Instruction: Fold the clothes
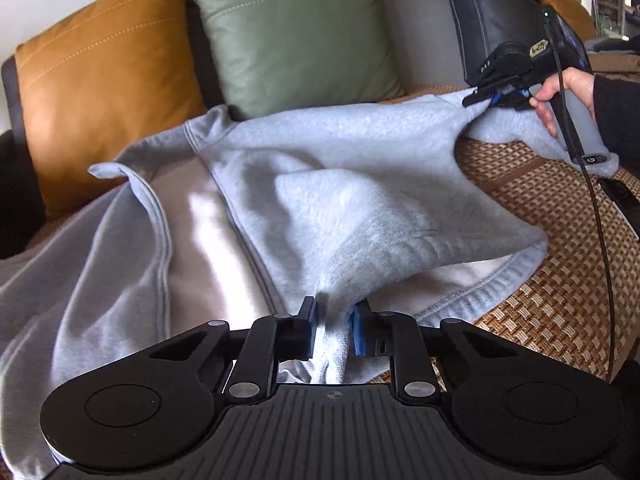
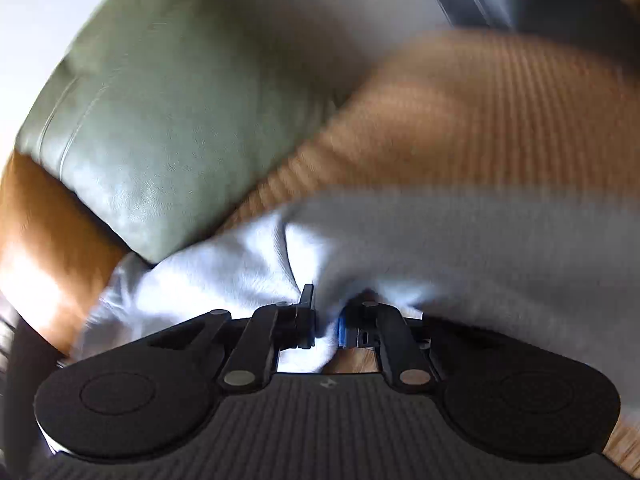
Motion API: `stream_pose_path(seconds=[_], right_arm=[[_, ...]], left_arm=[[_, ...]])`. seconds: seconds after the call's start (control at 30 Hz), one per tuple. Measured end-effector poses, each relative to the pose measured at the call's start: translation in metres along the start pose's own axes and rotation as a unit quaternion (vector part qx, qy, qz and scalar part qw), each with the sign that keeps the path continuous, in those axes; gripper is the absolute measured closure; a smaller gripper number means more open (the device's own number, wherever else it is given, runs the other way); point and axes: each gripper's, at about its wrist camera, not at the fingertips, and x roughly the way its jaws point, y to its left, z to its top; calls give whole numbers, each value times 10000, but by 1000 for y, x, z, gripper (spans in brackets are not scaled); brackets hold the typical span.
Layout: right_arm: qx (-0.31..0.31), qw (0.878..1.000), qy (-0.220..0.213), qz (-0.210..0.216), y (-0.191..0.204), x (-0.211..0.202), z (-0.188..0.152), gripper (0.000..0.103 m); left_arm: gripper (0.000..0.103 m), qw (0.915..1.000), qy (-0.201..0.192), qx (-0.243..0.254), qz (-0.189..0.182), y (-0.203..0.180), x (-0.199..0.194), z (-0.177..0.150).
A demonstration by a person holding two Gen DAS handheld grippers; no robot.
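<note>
black grippers (image 1: pixel 333 322), blue pads (image 1: pixel 359 330), grey handle (image 1: pixel 576 120), dark sleeve (image 1: pixel 618 116)

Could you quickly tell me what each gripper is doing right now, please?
Left gripper: shut on the grey sweatshirt, pinching a bunched fold.
Right gripper: shut on the same sweatshirt, at another edge.

- Daylight glares white on the grey sweatshirt (image 1: pixel 360 216); folds cast soft shadows.
- Right wrist view is motion-blurred; fisheye bends and darkens the corners.
</note>
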Motion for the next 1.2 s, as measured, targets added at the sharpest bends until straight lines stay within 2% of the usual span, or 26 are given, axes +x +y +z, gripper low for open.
stream_pose_path(seconds=[0.03,0.07,0.13,0.2,0.23,0.27,0.3,0.33,0.37,0.4,0.5,0.6,0.7,0.8,0.83,0.9,0.97,1.03,1.1,1.2], right_arm=[[-677,9973,-272,-84,11,-6,5,92],[-791,9964,-282,-114,11,-6,5,92],[-419,9990,-21,-119,-4,-1,-2,91],[-46,9996,240,-124,-19,5,-8,89],[140,9991,370,-127,-26,7,-11,84],[326,9981,500,-129,-34,10,-15,81],[512,9966,630,-131,-41,13,-18,81],[698,9946,759,-133,-48,16,-21,76],[741,9939,813,-98,-51,11,-23,69],[706,9941,825,-44,-51,4,-23,67],[576,9946,840,190,-48,-22,-26,64],[348,9933,807,747,-27,-53,-34,64],[91,9834,938,1548,9,-83,-52,63],[-180,9616,1380,2365,52,-105,-83,58],[-194,9514,1593,2627,64,-111,-94,58],[-232,9293,2010,3089,86,-120,-116,57],[-297,9169,2384,3188,102,-122,-138,56],[-334,9111,2649,3139,111,-118,-156,53],[-294,9120,2748,3033,115,-110,-168,52],[-98,9190,2662,2907,121,-99,-174,46]], left_arm=[[95,9999,33,96,5,1,-3,-1],[98,9997,103,208,15,2,-5,-4],[98,9992,241,326,43,1,-1,-11],[93,9987,405,267,-175,1,6,-15],[65,9975,563,184,-385,3,9,-15],[56,9960,675,81,-581,4,11,-16],[51,9946,710,-23,-753,7,9,-19],[44,9930,707,-180,-933,12,6,-21],[41,9903,706,-473,-1095,22,2,-22],[40,9866,705,-765,-1255,31,-1,-23],[34,9697,670,-1650,-1672,60,-10,-24],[34,9510,441,-2591,-1630,93,-11,-19],[32,9387,215,-3179,-1317,120,7,-5],[33,9271,227,-3578,-1093,140,49,11],[34,9257,253,-3622,-1062,144,64,18],[34,9287,310,-3582,-914,146,89,32],[34,9330,384,-3503,-722,145,108,42],[33,9316,494,-3533,-689,146,124,47],[33,9307,520,-3552,-700,147,132,49],[32,9293,559,-3579,-716,149,143,52]])
